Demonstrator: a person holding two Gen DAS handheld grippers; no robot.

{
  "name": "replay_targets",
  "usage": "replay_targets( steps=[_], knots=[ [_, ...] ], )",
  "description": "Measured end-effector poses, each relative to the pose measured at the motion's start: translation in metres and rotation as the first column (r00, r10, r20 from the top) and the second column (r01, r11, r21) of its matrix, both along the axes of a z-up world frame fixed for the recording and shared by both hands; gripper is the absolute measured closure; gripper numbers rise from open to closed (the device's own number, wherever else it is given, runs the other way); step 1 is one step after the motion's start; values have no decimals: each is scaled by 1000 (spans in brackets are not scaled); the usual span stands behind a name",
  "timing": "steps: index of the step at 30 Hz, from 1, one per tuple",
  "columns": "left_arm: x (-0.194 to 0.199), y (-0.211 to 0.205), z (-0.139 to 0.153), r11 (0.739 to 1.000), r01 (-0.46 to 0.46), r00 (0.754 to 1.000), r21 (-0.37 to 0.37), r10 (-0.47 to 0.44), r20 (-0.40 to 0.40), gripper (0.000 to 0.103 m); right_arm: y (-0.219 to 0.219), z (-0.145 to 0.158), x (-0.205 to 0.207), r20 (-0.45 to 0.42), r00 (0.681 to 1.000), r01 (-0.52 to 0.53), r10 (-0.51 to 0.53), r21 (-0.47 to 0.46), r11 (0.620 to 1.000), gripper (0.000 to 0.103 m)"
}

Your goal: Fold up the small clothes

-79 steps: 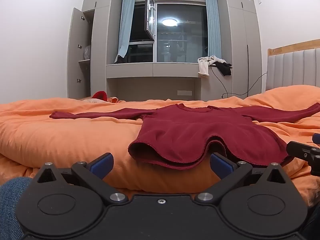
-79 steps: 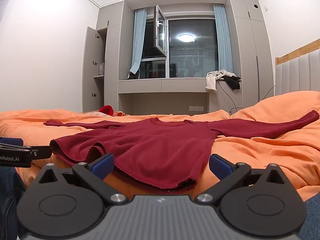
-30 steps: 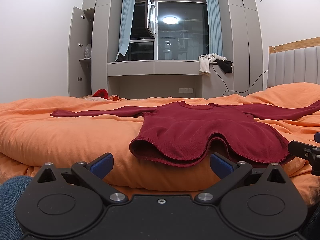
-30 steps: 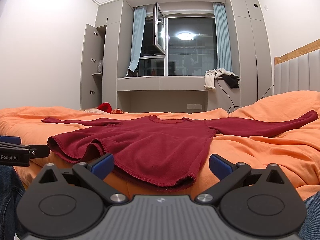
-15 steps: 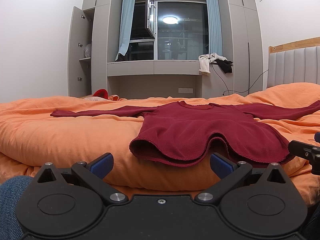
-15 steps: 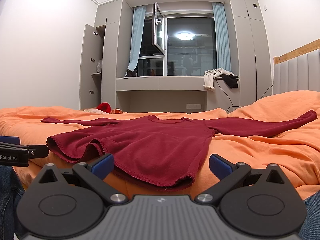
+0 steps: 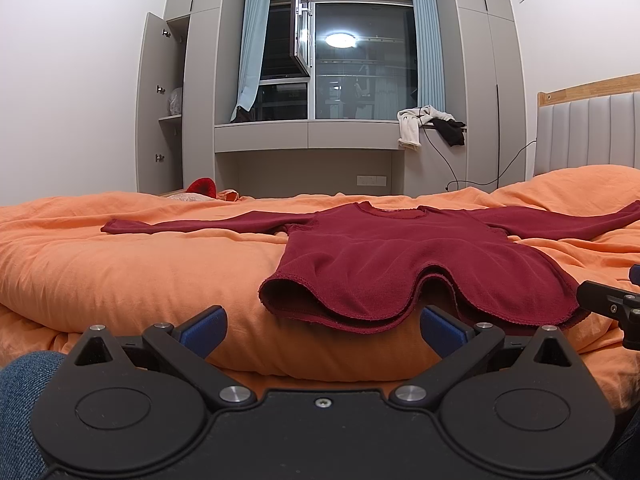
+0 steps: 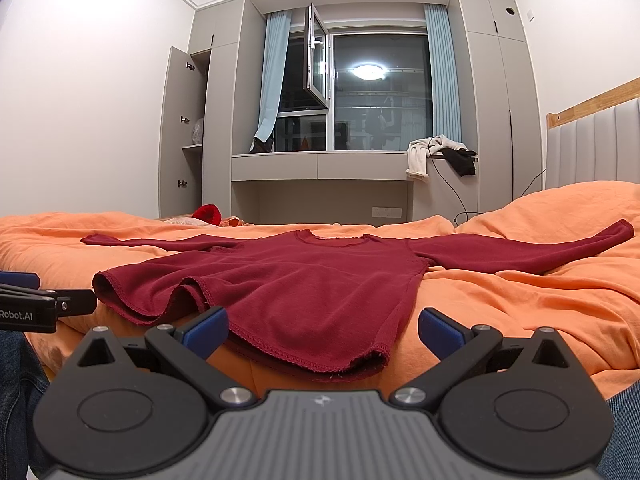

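- Dark red long-sleeved knit top (image 7: 404, 256) lies spread flat on the orange bed quilt (image 7: 120, 272), sleeves out, hem nearest.
- Likely soft and floppy (take the hem corners).
- Left hand-held gripper (image 7: 322, 326) and right hand-held gripper (image 8: 322, 328): fingers apart, empty.

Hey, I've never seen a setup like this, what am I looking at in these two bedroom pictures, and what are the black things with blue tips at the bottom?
Those are two hand-held grippers, each carrying a wide-angle camera that looks out along its fingers. One picture comes from the left gripper, the other from the right gripper. Both are open and hold nothing. On the orange bedcover lies a dark red long-sleeved top, sleeves spread out, hem rumpled nearest the cameras. Each gripper also shows at the edge of the other's picture.
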State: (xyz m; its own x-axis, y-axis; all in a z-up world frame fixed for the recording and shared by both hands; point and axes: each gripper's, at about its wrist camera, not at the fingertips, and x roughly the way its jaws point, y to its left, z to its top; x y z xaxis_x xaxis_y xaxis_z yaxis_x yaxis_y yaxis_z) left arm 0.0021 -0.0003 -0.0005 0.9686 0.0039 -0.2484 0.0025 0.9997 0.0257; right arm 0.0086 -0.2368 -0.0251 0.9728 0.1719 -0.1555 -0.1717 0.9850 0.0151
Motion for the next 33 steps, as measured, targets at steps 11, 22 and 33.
replay_targets(
  steps=[11, 22, 33],
  knots=[
    [0, 0, 0, 1000, 0, 1000, 0, 0, 0, 1, -2, -2, 0, 1, 1000, -1, 1, 0, 1000, 0],
    [0, 0, 0, 1000, 0, 1000, 0, 0, -1, 1, -2, -3, 0, 0, 1000, -1, 1, -1, 1000, 0],
    [5, 0, -5, 1000, -3, 1000, 4, 3, -25, 1, -2, -3, 5, -31, 999, -18, 17, -9, 1000, 0]
  ],
)
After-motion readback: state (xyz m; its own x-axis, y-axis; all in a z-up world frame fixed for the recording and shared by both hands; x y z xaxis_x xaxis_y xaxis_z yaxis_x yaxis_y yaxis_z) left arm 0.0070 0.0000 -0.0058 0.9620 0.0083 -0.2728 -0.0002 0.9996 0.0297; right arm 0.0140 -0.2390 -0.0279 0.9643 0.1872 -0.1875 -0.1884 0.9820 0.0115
